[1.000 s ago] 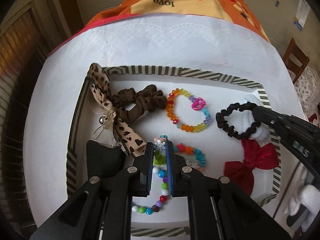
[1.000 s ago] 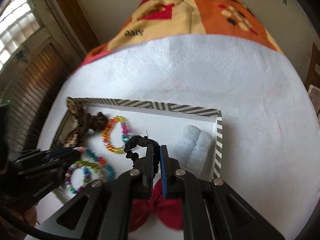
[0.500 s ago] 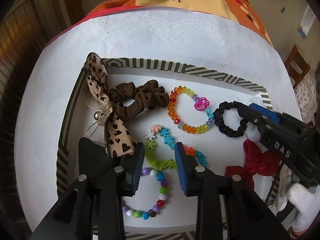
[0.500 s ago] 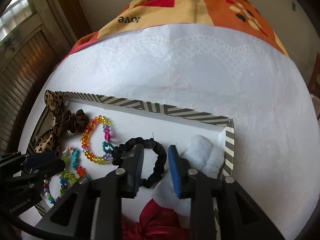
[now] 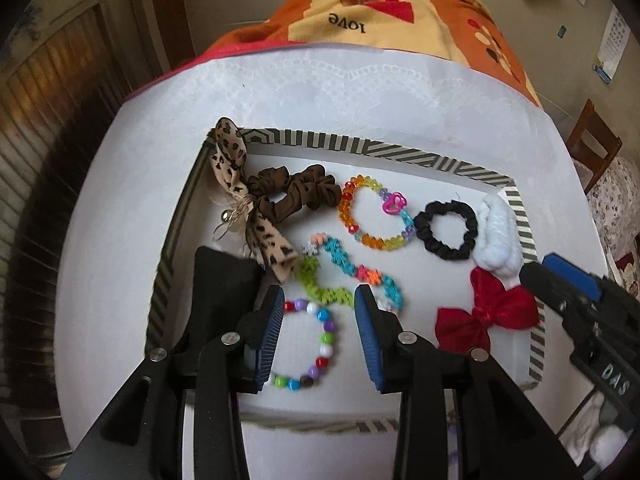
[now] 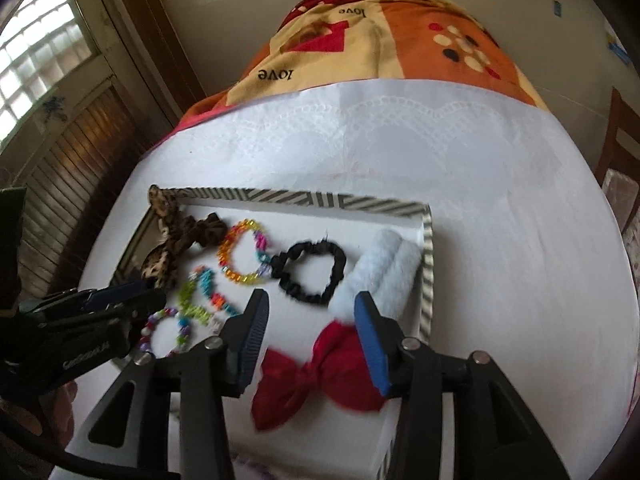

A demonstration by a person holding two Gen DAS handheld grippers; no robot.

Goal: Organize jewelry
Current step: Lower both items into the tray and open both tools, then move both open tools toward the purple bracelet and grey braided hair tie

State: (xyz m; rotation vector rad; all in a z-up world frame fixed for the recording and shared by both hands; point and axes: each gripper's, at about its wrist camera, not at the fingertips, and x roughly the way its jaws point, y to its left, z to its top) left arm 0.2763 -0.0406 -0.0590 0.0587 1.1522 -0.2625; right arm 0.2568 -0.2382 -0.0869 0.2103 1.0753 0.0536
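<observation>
Most of the sorting looks done: everything lies spread out, piece by piece, inside the striped tray (image 5: 400, 151). The snowflake bracelet (image 5: 340, 276) sits mid-frame and the black scrunchie (image 5: 446, 230) to its right, both lying free. The left gripper (image 5: 319, 334) and right gripper (image 6: 310, 330) hover above, jaws just opened and apart with nothing between them. Little seems left beyond tidying. The tray rests on a white lace cloth (image 6: 400, 152) over the table; an orange blanket (image 6: 380, 36) fills the top, wooden shutters (image 5: 44, 92) the upper left.
</observation>
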